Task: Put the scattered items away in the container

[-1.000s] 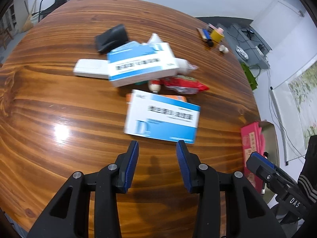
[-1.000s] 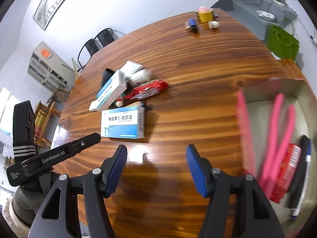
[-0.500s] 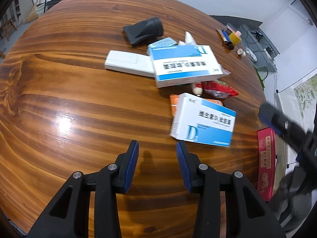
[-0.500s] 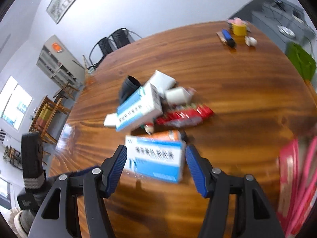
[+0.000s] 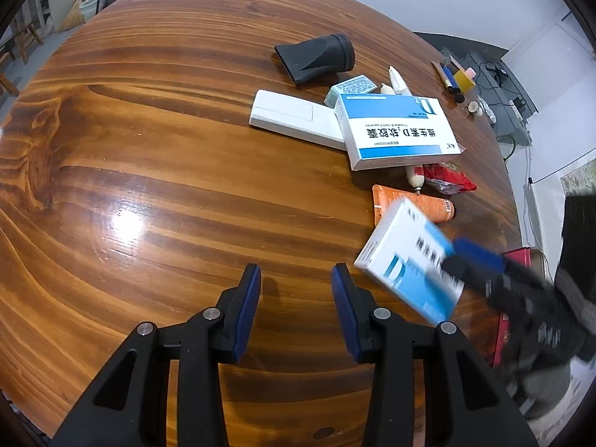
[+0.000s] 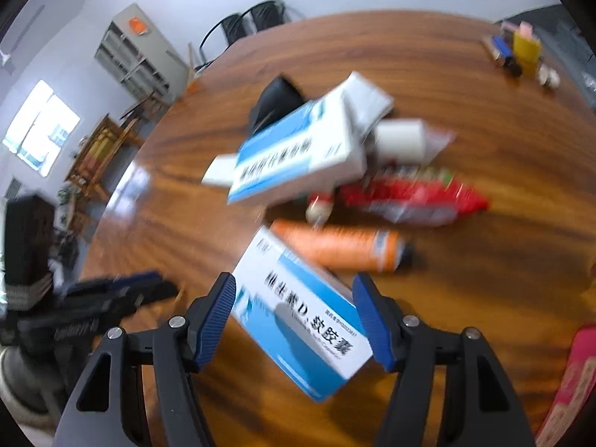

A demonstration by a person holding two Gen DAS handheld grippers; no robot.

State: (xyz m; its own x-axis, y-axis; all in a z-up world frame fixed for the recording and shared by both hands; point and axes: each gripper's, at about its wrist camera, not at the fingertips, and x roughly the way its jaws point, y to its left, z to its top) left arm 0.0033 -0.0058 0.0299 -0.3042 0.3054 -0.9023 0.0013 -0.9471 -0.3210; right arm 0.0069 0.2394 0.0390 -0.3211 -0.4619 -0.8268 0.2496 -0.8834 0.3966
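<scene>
**Box between my right pads**

My right hand-held gripper (image 6: 294, 311) stands wide, jaws apart, with the near blue-and-white box (image 6: 298, 309) lying on the bench (image 5: 149, 186) between its pads, not yet pinched. My left hand-held gripper (image 5: 296, 290) hangs part-open and empty over bare wood, the box just to its right.
</scene>
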